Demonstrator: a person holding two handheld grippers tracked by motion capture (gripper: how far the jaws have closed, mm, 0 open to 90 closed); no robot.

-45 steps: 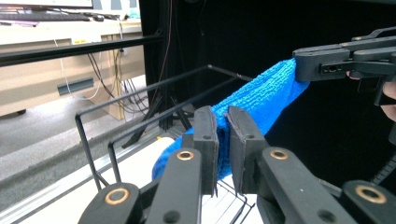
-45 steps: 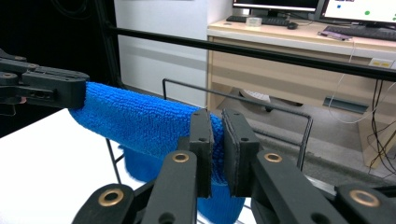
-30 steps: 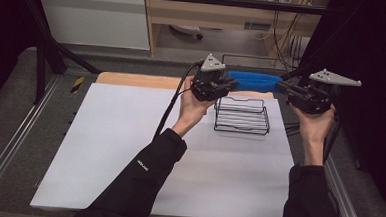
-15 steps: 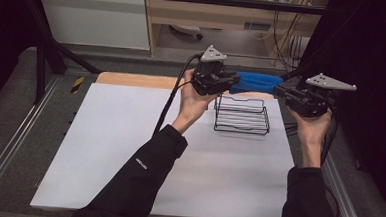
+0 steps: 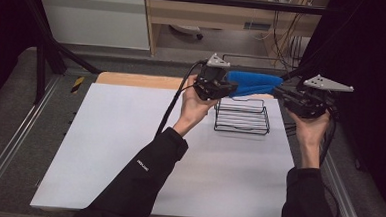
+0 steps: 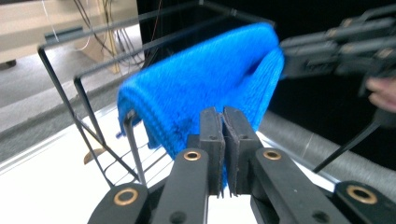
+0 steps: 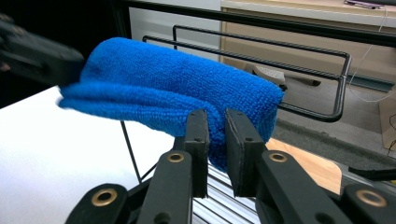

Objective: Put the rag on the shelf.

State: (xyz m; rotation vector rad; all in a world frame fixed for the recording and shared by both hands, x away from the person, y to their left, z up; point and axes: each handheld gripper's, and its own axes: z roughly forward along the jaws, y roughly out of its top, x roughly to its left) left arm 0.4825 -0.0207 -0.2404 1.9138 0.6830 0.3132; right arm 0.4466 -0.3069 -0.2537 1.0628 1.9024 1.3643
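Observation:
A folded blue cloth (image 5: 252, 83) hangs stretched between my two grippers, above the far side of a black wire rack (image 5: 242, 116). My left gripper (image 5: 227, 86) holds the cloth's left end. Its jaws have just been closing, and in the left gripper view they (image 6: 223, 126) pinch the cloth's (image 6: 205, 79) lower edge. My right gripper (image 5: 282, 93) holds the other end. Its jaws (image 7: 215, 126) have just eased open a little, with the cloth (image 7: 177, 84) still pressed between them.
The rack stands at the back right of a white table top (image 5: 129, 135), near a strip of bare wood (image 5: 132, 79). Metal rails run along both sides of the table. Cables trail from each gripper. Beyond the table stand a cabinet and a shelf.

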